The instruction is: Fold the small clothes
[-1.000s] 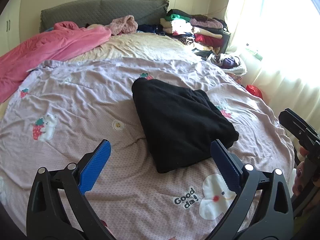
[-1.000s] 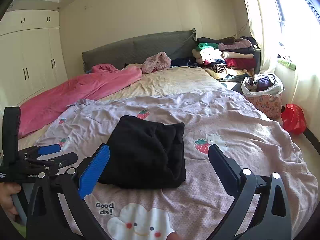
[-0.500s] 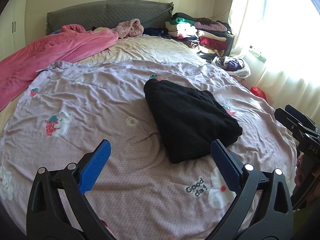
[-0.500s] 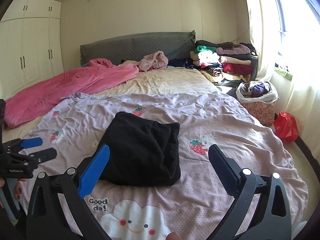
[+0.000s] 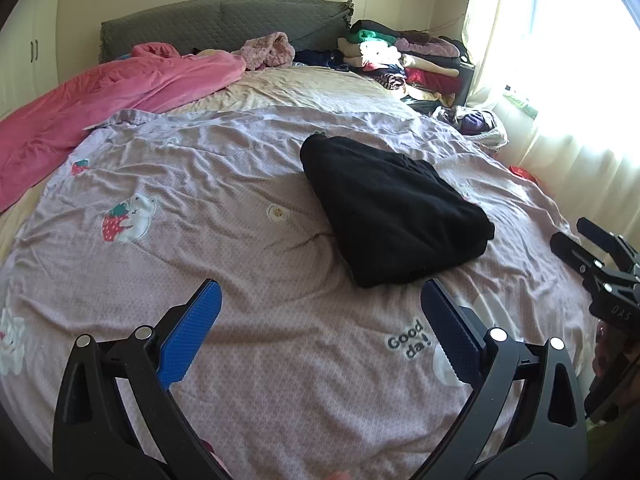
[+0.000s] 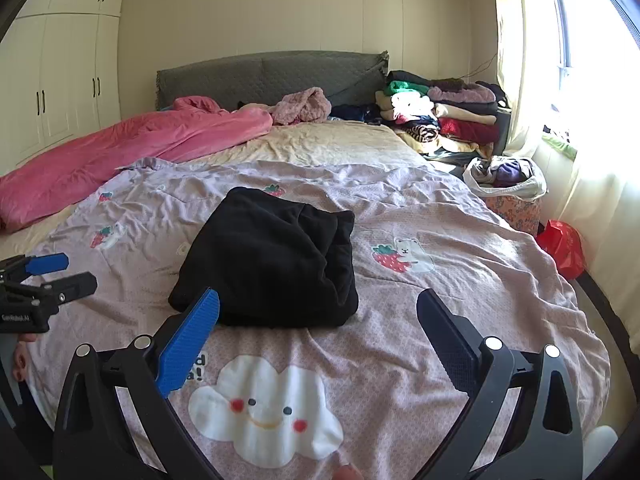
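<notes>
Black folded garment [image 5: 394, 210] is lying on the lilac quilt [image 5: 200, 200]; left gripper [image 5: 320, 334] and right gripper [image 6: 318, 338], hovering near it, are gaping wide, empty; a careless grab risks undoing folds.

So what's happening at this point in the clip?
A person holds a gripper in each hand over a bed. The left gripper and the right gripper are both open and hold nothing. A black garment lies folded into a compact bundle on the lilac quilt, untouched by either gripper. The fold looks done.
</notes>
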Demonstrator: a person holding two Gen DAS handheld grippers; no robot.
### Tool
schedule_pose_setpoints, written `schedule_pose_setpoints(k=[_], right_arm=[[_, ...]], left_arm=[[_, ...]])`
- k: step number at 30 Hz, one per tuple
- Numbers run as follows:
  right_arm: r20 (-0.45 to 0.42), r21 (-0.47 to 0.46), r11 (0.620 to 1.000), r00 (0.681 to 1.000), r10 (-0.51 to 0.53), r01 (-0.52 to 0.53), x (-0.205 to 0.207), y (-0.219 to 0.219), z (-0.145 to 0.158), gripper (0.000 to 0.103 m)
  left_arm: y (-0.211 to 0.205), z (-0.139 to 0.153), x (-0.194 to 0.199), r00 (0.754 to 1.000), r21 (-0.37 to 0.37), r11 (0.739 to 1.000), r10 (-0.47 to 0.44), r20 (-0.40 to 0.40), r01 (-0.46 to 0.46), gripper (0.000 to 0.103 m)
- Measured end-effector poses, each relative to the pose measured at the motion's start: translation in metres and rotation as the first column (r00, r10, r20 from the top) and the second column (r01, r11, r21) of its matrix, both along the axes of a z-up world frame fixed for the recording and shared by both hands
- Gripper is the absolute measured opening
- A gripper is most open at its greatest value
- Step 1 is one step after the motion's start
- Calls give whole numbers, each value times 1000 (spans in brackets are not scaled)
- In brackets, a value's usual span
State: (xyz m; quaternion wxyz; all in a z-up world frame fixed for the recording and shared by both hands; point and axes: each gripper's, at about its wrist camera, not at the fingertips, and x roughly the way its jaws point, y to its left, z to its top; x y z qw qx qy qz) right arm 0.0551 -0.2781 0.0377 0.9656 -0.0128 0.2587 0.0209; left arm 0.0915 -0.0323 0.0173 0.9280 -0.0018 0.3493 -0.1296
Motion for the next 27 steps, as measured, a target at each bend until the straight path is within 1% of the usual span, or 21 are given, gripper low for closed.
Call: schedule_pose_setpoints(k=[4,8,12,16,19,27], right_arm=[[15,-17,1000,1000,-11,11,-12,4,-4,99],[12,-12,1000,1000,-22,22,-23,7,-11,99],[-41,0,1000,999,-26,26,-26,10,-24,99],[-109,11,999,993,-41,42,-23,11,-41,99],[-125,23,999,991,-41,45,-23,12,-47,99],[-117,17,999,992,-41,43,-26,11,-45,99]], left_arm=[[3,-10,-15,1000,4,1000,4,0,-4,94],[6,-20,-23,1000,5,1000,1,-13,-1,94],[11,-30,-27,999,-15,1000,13,-37,-13,94],[12,-38,-27,998,-13,1000,19,-58,-20,94],[13,-37,-28,998,-16,1000,21,-56,-22,94],[13,-36,-30,998,-13,1000,24,-52,-24,94]])
